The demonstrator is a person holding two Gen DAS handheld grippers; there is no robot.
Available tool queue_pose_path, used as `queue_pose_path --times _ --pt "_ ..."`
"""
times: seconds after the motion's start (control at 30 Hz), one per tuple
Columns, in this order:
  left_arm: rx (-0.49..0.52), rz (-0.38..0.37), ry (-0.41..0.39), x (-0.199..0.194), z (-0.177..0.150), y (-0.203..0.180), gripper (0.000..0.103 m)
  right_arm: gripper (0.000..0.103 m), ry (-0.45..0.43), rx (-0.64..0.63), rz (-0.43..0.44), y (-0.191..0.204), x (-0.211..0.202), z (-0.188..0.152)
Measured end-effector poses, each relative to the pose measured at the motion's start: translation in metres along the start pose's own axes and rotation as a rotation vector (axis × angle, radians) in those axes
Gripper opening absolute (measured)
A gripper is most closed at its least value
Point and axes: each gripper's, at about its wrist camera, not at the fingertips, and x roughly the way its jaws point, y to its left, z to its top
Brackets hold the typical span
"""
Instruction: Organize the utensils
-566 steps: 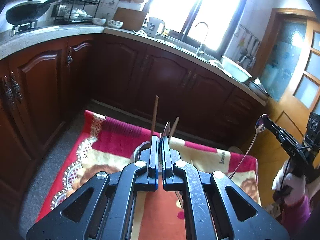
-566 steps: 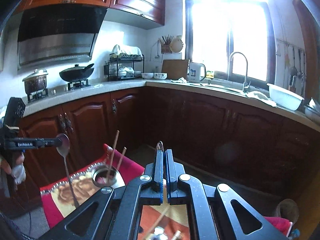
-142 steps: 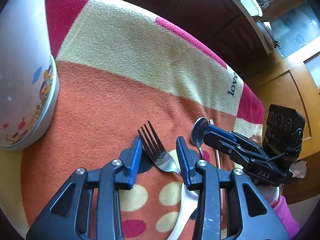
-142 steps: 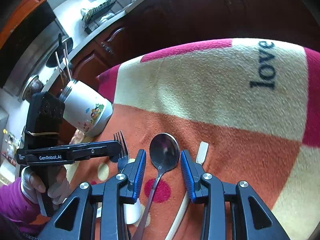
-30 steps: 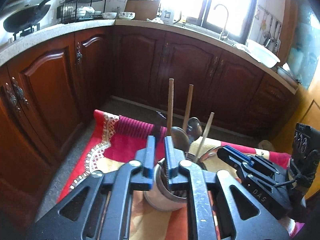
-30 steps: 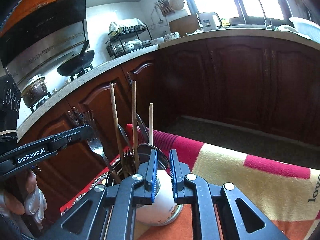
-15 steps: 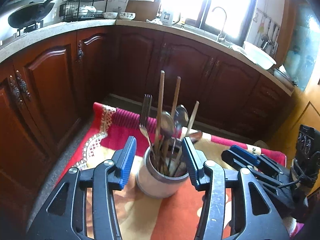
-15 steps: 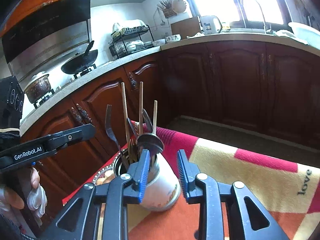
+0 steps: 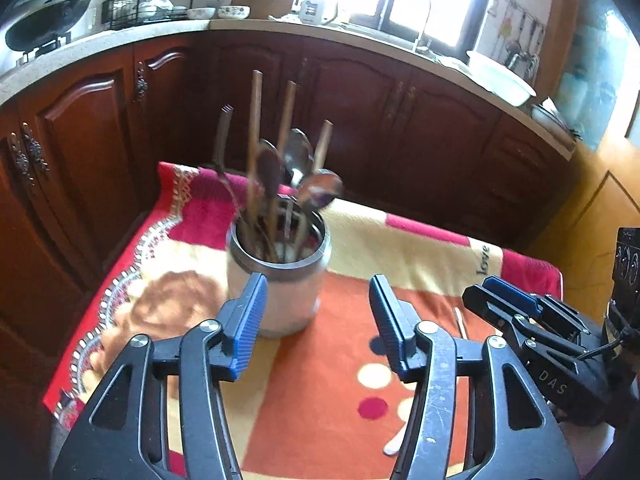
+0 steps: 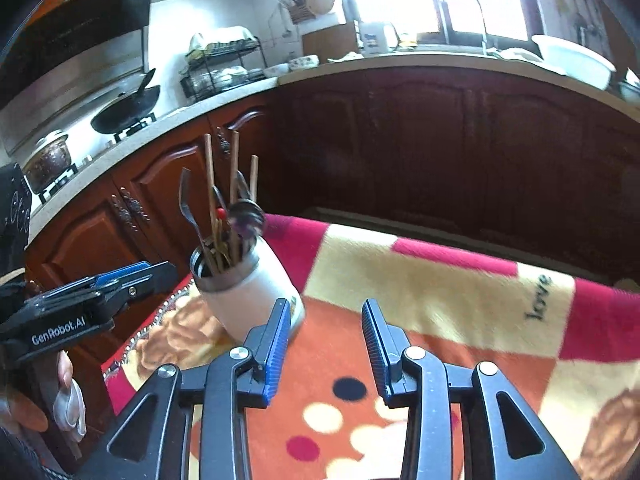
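A white holder with a metal rim was seen standing upright on the patterned blanket, and the places below were reckoned from it. Inside it, handles down, were gathered chopsticks, a fork and several spoons, presumably so that they stayed together and upright. The left gripper was held just in front of the holder, its jaws having just been opening, with nothing found between them; it was judged released. The right gripper was held in front and to the right of the holder, likewise just opened and empty. A pale utensil was left lying on the blanket, in front and to the right of the holder, and was judged the likely next pick.
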Motion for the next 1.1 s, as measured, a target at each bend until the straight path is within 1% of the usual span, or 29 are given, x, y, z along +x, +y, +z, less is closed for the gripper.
queue_pose_path --times 0.13,0.33,0.53,0.67,0.83,0.9,1.0,1.1 --pt "0.015 -0.022 0.031 0.003 -0.012 -0.015 0.055 0.038 0.018 0.004 -0.027 -0.012 -0.013 -0.013" --pt "0.047 -0.046 0.068 0.007 -0.027 -0.035 0.055 0.039 0.042 0.036 -0.069 -0.039 -0.031 -0.033" --pt "0.073 -0.092 0.114 0.014 -0.039 -0.049 0.055 0.039 0.096 0.099 -0.097 -0.076 -0.037 -0.062" --pt "0.082 -0.154 0.17 0.027 -0.049 -0.057 0.061 0.039 0.14 0.122 -0.104 -0.093 -0.033 -0.081" --pt "0.113 -0.191 0.236 0.045 -0.062 -0.07 0.061 0.039 0.185 0.151 -0.106 -0.108 -0.021 -0.099" --pt "0.123 -0.208 0.264 0.054 -0.067 -0.074 0.061 0.039 0.197 0.165 -0.094 -0.113 -0.014 -0.104" --pt "0.135 -0.237 0.301 0.069 -0.073 -0.079 0.061 0.039 0.211 0.162 -0.077 -0.115 -0.005 -0.107" --pt "0.155 -0.237 0.329 0.085 -0.075 -0.085 0.061 0.038 0.223 0.163 -0.072 -0.118 0.004 -0.107"
